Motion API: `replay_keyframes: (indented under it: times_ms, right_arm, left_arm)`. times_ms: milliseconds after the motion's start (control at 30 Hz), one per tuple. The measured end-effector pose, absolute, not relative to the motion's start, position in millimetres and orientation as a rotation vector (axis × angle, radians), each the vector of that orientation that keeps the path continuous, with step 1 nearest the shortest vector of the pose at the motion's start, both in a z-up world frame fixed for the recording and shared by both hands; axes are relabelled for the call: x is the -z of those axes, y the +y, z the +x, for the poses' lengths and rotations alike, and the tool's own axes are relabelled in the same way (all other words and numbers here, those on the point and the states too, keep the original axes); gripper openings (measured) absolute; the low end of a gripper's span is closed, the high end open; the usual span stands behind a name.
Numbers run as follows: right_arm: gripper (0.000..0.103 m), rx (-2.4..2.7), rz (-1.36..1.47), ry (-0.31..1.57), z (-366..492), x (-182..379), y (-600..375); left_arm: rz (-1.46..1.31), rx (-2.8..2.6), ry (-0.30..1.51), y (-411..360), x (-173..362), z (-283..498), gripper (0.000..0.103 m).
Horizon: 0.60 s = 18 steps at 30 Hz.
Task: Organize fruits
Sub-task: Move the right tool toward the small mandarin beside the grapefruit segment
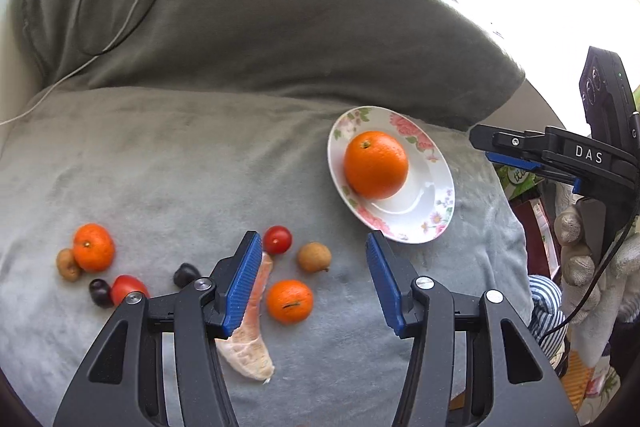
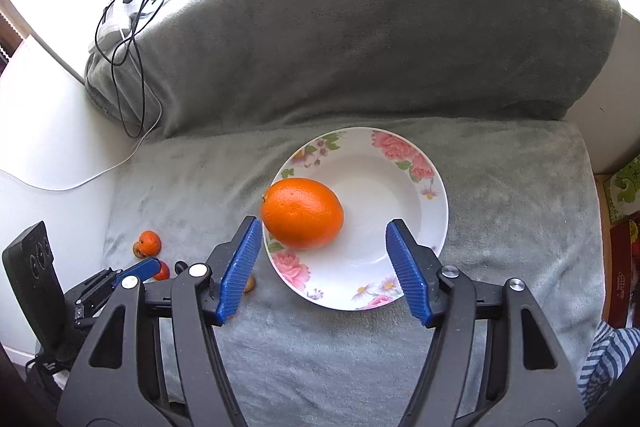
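You are holding both grippers, left [image 1: 314, 281] and right [image 2: 324, 269], with jaws apart and empty. The orange [image 2: 302, 213] is sitting on the plate [image 2: 424, 227] (other fruits are lying loose on the blanket [image 1: 160, 167]).

2 wrist fisheyes, steeply downward, close over the blanket [image 1: 160, 167], both on the floral plate [image 2: 434, 223].

Both grippers open, held above the surface

The left gripper [image 1: 314, 267] points steeply down, its blue-padded jaws apart with nothing clamped between them. The right gripper [image 2: 324, 263] also tilts down, jaws spread wide and empty. In the left wrist view, a white-gloved hand [image 1: 588, 251] grips the right gripper's handle.
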State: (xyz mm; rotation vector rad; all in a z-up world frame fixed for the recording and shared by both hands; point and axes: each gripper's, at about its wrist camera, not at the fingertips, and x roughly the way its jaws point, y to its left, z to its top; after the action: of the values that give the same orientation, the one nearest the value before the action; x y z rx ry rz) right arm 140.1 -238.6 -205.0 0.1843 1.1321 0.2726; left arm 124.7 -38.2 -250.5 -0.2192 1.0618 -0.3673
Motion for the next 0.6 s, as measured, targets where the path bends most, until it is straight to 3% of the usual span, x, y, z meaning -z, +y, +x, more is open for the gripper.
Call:
replay_keyframes:
  times_ms: [600]
  right_arm:
    - [0.068, -0.484, 0.03, 1.21, 99.5, 219.3, -146.0]
  left_arm:
    - [-0.308, 0.155, 1.066, 57.4, 266.1, 75.8, 0.052]
